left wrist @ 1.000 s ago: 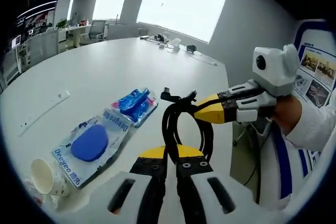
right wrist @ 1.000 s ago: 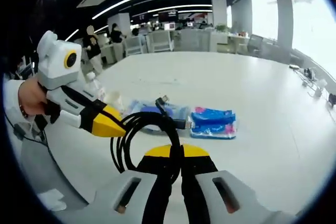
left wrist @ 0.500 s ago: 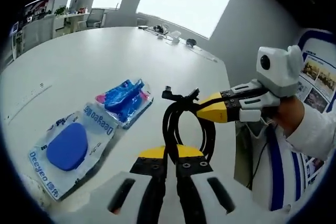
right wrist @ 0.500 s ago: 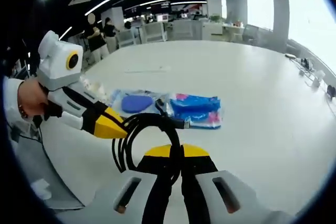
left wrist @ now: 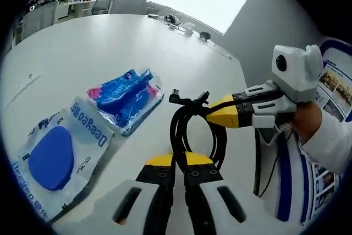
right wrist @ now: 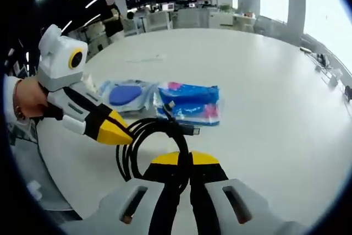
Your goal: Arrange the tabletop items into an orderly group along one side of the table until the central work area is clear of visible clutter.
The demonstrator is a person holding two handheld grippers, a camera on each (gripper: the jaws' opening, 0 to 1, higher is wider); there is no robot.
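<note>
left gripper view first, taking the coiled black cable (left wrist: 192, 130) as the landmark. farthest to the left of the cable, a clear packet holding a blue oval pad (left wrist: 52, 158) lies flat on the white table (left wrist: 110, 48). between that packet and the cable lies a blue and pink packet (left wrist: 125, 100), its near end overlapping the first packet's edge. the cable itself hangs as a loop above the table's near edge, its plug ends sticking out at the top. the left gripper (left wrist: 179, 170) comes up from below the cable with its jaws pressed together on the bottom of the loop. from the right of the cable the right gripper (left wrist: 215, 115) reaches in, its yellow tips pinched on the upper right of the coil, a hand (left wrist: 305, 122) and white sleeve behind it.

right gripper view, left to right around the same cable (right wrist: 154, 141): the left gripper (right wrist: 122, 133) comes in from the left, held by a hand (right wrist: 25, 100), its yellow tips closed on the left of the coil. beyond the cable on the table (right wrist: 264, 81) lie the blue pad packet (right wrist: 124, 93) and, touching it on its right, the blue and pink packet (right wrist: 190, 102). below the cable, the right gripper (right wrist: 184, 170) has its jaws squeezed shut on the loop's near side. far beyond the cable, desks and standing people are blurred.
</note>
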